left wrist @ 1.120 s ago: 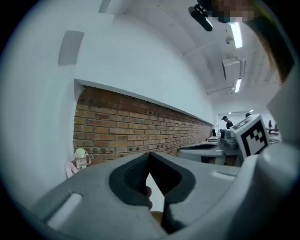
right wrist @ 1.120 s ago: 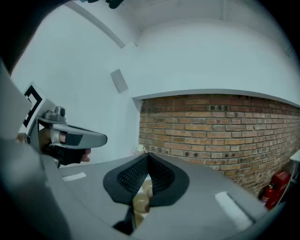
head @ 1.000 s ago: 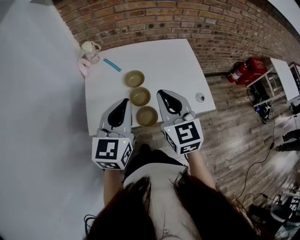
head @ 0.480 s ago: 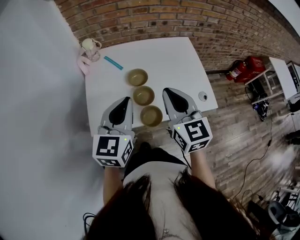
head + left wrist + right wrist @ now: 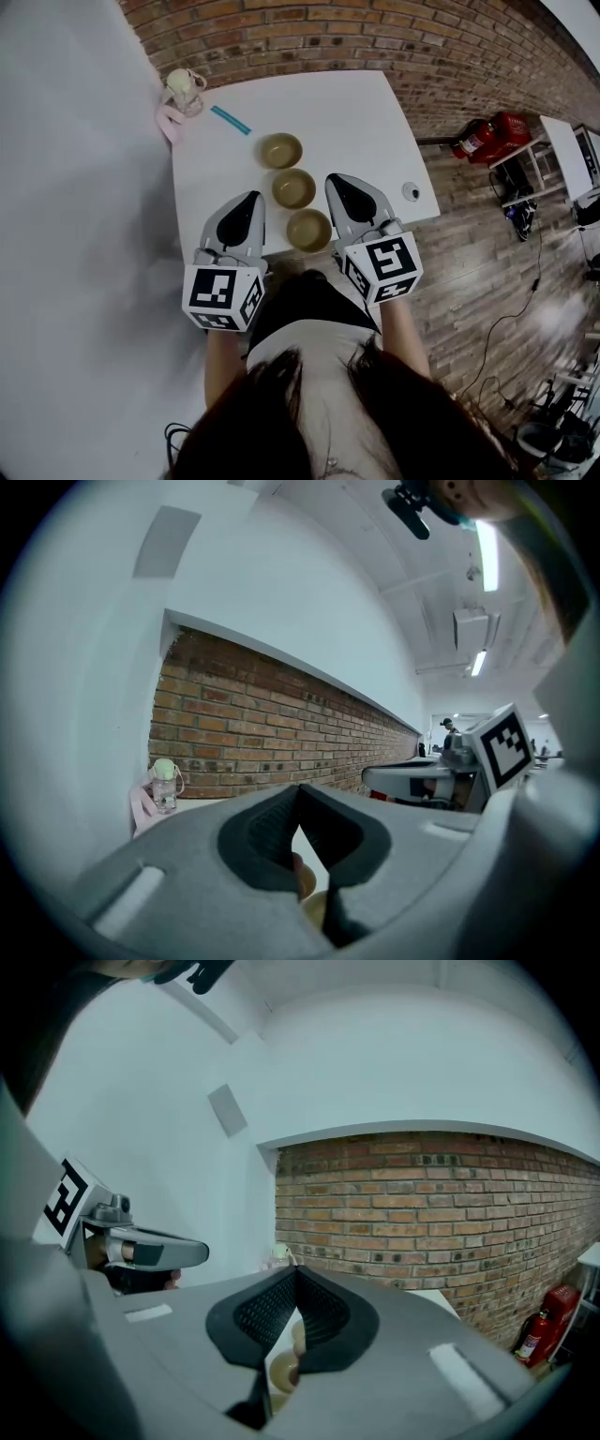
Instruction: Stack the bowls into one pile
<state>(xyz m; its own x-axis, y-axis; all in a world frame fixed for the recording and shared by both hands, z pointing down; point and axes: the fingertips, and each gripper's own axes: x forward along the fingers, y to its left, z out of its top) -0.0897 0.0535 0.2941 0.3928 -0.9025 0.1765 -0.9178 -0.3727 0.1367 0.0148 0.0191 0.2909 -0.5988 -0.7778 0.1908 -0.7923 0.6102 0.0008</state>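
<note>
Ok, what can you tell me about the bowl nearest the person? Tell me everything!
The nearest bowl is round, brownish-tan and empty. It sits upright on the white table, close to its near edge, last in a row of three. It lies between the left tongs and right tongs; neither seems to touch it. The middle bowl sits just beyond it.

We carry a two-jaw tool in each hand. The left gripper and the right gripper have the same build: smooth pale grey shells, rounded at the back and tapering to a point, lined inside with black ribbed pads. Each ends in a white cube printed with black square markers (the patterns differ from one cube to the other). We wear a pale top above a dark garment, and our long dark hair hangs loose.
</note>
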